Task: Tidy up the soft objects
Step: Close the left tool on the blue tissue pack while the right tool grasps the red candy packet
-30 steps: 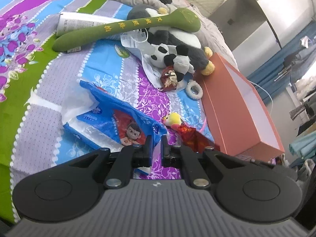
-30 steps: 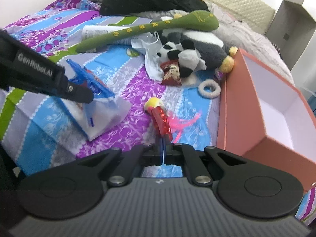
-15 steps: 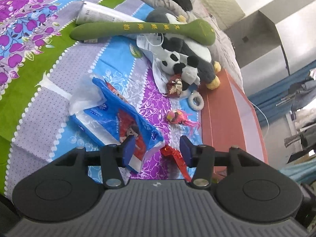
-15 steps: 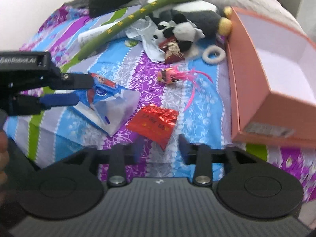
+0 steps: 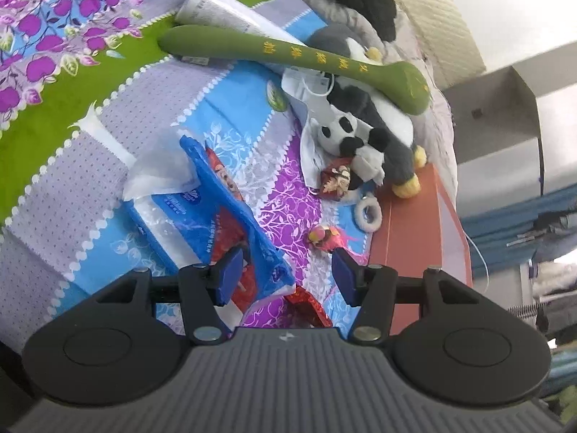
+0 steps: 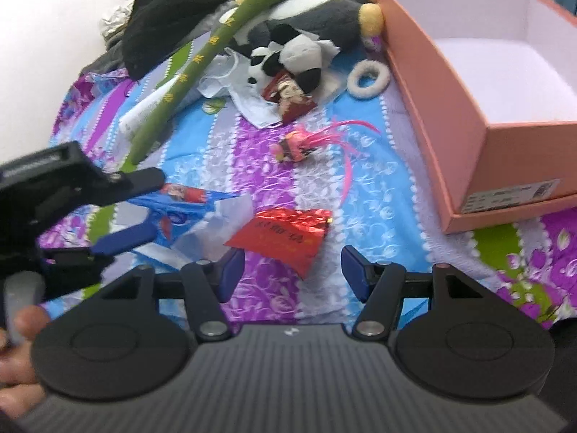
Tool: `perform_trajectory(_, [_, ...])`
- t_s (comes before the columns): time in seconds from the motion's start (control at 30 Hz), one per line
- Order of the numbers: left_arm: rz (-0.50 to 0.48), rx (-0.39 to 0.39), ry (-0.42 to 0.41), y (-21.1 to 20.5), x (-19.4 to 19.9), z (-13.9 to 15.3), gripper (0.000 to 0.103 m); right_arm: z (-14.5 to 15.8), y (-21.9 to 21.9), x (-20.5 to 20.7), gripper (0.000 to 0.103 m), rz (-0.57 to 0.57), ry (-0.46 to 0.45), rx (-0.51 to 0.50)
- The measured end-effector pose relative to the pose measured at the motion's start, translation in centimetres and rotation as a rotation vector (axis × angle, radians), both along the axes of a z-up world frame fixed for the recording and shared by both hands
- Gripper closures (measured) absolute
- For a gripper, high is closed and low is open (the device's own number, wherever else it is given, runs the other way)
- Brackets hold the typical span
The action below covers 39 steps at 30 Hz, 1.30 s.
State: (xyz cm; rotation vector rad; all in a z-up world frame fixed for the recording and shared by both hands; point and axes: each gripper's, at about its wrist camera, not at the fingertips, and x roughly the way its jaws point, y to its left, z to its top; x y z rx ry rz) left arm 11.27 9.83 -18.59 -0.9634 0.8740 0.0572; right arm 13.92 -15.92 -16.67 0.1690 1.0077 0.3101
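Observation:
My left gripper (image 5: 286,274) stands open low over the bed, a corner of the blue tissue pack (image 5: 202,209) lying loose between its fingers. In the right wrist view the left gripper (image 6: 155,205) straddles that pack (image 6: 187,209). My right gripper (image 6: 293,270) has its jaws opening; the tip of a red foil packet (image 6: 285,234) lies on the sheet between them, untouched by the pads. Further off are a pink tasselled toy (image 6: 299,144), a white ring (image 6: 368,77), a black-and-white plush (image 6: 288,54) and a long green plush stick (image 6: 216,47).
An open orange box (image 6: 450,108) with a white inside stands on the bed at the right. A small red pouch (image 6: 290,99), white papers and a dark garment (image 6: 187,11) lie around the plush pile. A hand (image 6: 21,339) holds the left gripper.
Both grippers went from shut to open. The left let go of the tissue pack and the right dropped the red foil packet onto the sheet. Both views rolled.

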Motion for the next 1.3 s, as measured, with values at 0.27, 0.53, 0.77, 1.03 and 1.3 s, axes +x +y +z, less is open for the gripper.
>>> perform_trajectory(0.27, [0.019, 0.026, 0.024, 0.1, 0.3, -0.4, 0.044, 1.6, -0.2, -0.9, 0.041, -0.005, 0.016, 0.071])
perform_trajectory(0.53, [0.029, 0.026, 0.047, 0.1, 0.6, -1.5, 0.044, -2.0, 0.7, 1.2, 0.041, -0.058, 0.027, -0.012])
perform_trajectory(0.77, [0.032, 0.039, 0.059, -0.1, 1.3, -2.0, 0.044, -4.0, 2.3, 2.5, 0.041, -0.039, 0.011, -0.072])
perform_trajectory(1.03, [-0.003, 0.116, 0.1, -1.2, 2.3, -2.7, 0.062, -5.0, 3.6, 2.5, 0.04, -0.004, -0.046, -0.15])
perform_trajectory(1.3, [-0.12, 0.25, 0.055, -2.2, 2.9, -1.2, 0.086, -4.8, 3.6, 2.0, 0.045, 0.006, -0.098, -0.151])
